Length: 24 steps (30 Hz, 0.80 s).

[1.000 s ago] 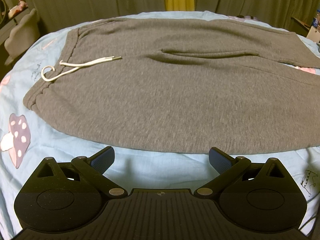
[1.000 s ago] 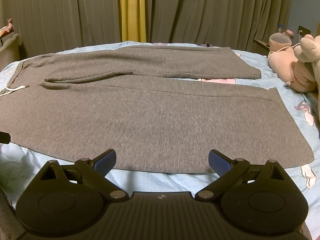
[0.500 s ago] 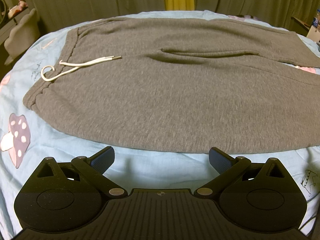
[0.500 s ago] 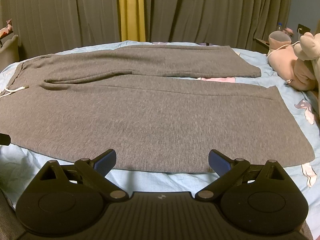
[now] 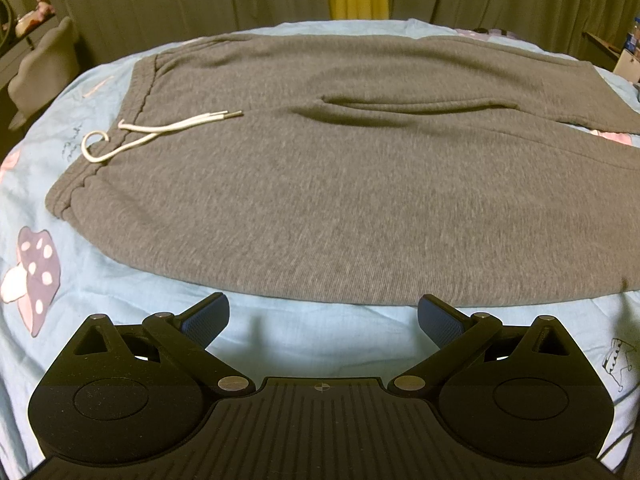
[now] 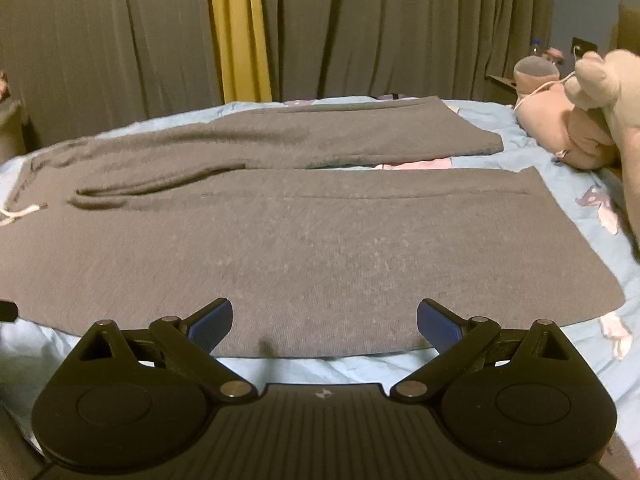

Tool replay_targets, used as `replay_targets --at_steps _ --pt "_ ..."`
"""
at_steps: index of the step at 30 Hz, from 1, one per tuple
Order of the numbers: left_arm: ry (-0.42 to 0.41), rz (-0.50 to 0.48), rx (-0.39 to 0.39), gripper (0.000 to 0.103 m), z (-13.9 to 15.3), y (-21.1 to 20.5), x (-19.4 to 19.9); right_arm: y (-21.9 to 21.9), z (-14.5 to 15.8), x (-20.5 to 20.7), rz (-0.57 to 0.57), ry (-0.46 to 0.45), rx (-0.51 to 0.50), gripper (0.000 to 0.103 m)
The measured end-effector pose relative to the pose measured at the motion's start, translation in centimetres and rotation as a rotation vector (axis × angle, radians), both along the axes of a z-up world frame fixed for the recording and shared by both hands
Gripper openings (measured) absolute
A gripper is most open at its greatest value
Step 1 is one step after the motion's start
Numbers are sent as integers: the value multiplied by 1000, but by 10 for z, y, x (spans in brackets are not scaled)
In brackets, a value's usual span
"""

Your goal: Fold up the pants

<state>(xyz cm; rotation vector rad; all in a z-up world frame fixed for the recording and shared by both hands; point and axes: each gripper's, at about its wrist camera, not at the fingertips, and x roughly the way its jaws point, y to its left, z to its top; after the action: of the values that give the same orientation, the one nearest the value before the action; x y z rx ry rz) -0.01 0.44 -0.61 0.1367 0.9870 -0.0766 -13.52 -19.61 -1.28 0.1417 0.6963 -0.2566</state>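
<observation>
Pants (image 5: 340, 200) lie flat on blue bedsheet (image 5: 304, 336), drawstring (image 5: 160, 132) across waistband; left gripper (image 5: 323, 316) and right gripper (image 6: 325, 320) hover at near edge, jaws spread wide, empty.

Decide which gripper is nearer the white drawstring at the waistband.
Left. The left gripper hovers by the waist end, with the drawstring ahead-left. The right gripper faces the leg, with the drawstring far left.

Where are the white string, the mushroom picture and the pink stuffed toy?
white string (image 5: 160, 130), left wrist view, on the middle of the cord lying over the waistband.
mushroom picture (image 5: 34, 276), left wrist view, on its spotted purple cap.
pink stuffed toy (image 6: 560, 132), right wrist view, on its round pink body.
</observation>
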Motion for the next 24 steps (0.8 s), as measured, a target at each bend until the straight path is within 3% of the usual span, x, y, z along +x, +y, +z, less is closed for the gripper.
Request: replay_targets --at_steps 9,24 --pt "14 3 -3 103 2 0 3 -14 -1 1 -24 -25 116 99" --pt "10 -7 -6 103 6 -1 2 -14 -8 18 -29 61 108 99"
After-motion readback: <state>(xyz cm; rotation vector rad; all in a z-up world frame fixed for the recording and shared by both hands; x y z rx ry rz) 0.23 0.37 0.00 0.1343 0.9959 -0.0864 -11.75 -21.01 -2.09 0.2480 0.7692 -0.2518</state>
